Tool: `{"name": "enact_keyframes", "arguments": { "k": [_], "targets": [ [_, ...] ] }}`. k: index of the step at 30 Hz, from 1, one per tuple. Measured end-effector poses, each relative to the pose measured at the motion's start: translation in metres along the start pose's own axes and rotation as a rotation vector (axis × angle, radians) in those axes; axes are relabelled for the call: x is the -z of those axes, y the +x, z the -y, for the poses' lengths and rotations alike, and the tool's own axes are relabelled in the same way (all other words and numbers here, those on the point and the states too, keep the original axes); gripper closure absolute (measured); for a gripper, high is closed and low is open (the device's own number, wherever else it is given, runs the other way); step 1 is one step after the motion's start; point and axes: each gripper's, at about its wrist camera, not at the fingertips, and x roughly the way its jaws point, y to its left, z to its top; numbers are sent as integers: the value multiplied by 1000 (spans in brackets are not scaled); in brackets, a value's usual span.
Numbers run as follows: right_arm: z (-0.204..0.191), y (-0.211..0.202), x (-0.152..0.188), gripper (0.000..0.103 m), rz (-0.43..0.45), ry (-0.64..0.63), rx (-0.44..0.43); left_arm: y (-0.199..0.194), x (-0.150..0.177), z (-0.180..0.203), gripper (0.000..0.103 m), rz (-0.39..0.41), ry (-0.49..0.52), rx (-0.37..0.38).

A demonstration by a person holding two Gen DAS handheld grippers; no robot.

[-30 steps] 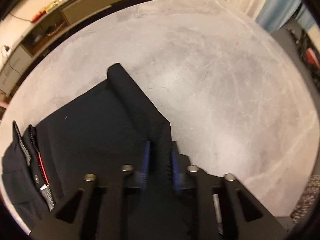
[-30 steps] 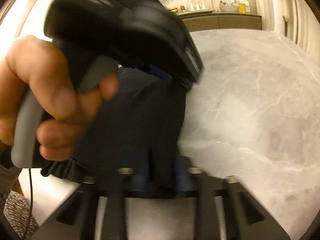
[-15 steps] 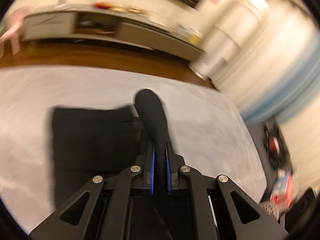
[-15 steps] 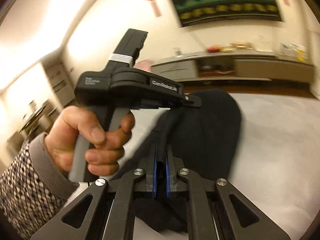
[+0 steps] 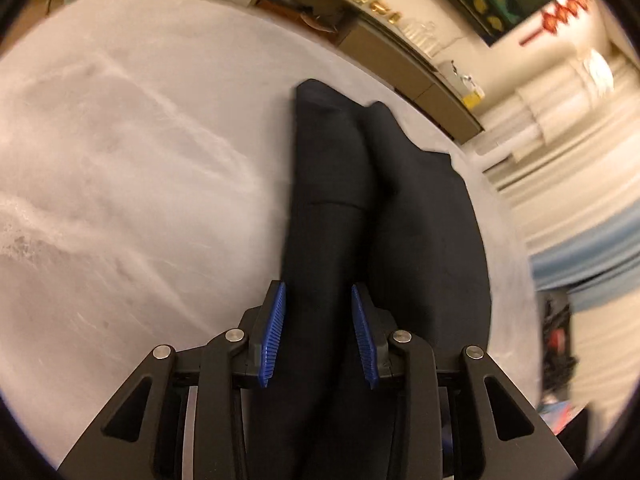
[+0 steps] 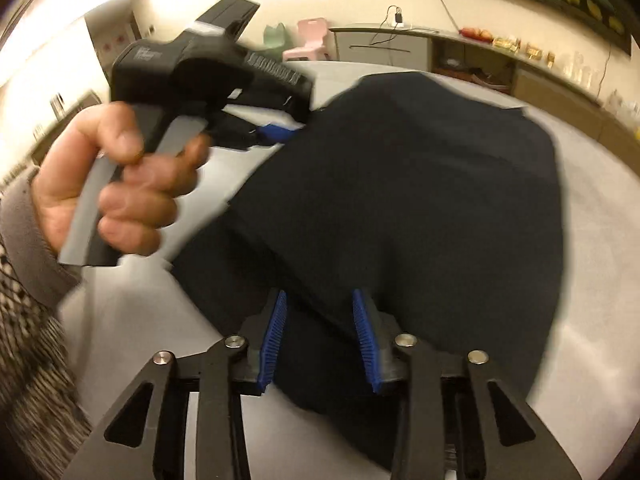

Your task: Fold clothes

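Note:
A black garment [image 5: 340,184] lies folded in a long double ridge on the pale marble table [image 5: 140,160]. My left gripper [image 5: 318,336] sits at its near end; its jaws are opening, and the cloth runs loosely between the blue pads [image 5: 274,336]. In the right wrist view the same garment [image 6: 400,184] spreads wide over the table [image 6: 580,320]. My right gripper [image 6: 318,340] is at its near edge with its jaws opening and the cloth lying between the parted pads. A hand [image 6: 132,192] holds the left gripper [image 6: 276,134] at the garment's far left corner.
A low sideboard [image 5: 380,28] with small items runs along the wall beyond the table and also shows in the right wrist view [image 6: 460,52]. A pink chair [image 6: 308,42] stands behind the table. Pale curtains [image 5: 560,200] hang to the right. A patterned sleeve [image 6: 24,300] fills the lower left.
Both grippers were shut on the black cloth and swung it across the table. Now their pads stand apart and the garment lies folded over on the tabletop.

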Motion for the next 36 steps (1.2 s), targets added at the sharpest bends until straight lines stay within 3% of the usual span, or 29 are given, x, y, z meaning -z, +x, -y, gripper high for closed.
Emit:
{"name": "enact_keyframes", "arguments": {
  "k": [2, 4, 8, 9, 10, 13, 16, 18, 20, 22, 23, 27, 32, 34, 36],
  "targets": [
    [25, -2, 2, 69, -35, -6, 69, 8, 18, 19, 69, -41, -9, 38],
    [72, -10, 5, 69, -62, 4, 161, 19, 45, 54, 68, -119, 67, 99],
    [195, -32, 20, 63, -135, 152, 524, 13, 82, 104, 68, -181, 221, 174],
    [220, -41, 25, 63, -164, 216, 595, 7, 83, 109, 68, -165, 237, 177],
    [237, -57, 29, 63, -148, 291, 603, -3, 77, 106, 69, -121, 232, 164],
    [233, -102, 41, 63, 16, 404, 480, -12, 64, 100, 69, -57, 215, 170],
    [204, -98, 55, 63, 65, 397, 315, -5, 58, 103, 69, -52, 205, 203],
    [183, -80, 63, 63, 58, 367, 268, 9, 61, 107, 69, -62, 231, 151],
    [180, -61, 85, 64, 16, 333, 269, 26, 66, 112, 69, -76, 267, 76],
    [188, -57, 116, 67, 22, 311, 285, 43, 72, 117, 87, -90, 303, 0],
    [205, -55, 127, 68, 9, 297, 311, 46, 73, 117, 90, -96, 315, -30],
    [240, -72, 139, 68, -47, 328, 365, 38, 80, 109, 96, -98, 347, -99],
    [262, -85, 149, 63, -62, 399, 350, 30, 86, 114, 95, -100, 410, -180],
    [259, -85, 141, 63, -85, 406, 381, 21, 73, 113, 85, -98, 377, -151],
    [243, -94, 127, 61, -41, 370, 440, 2, 64, 109, 76, -65, 327, -71]
  ]
}}
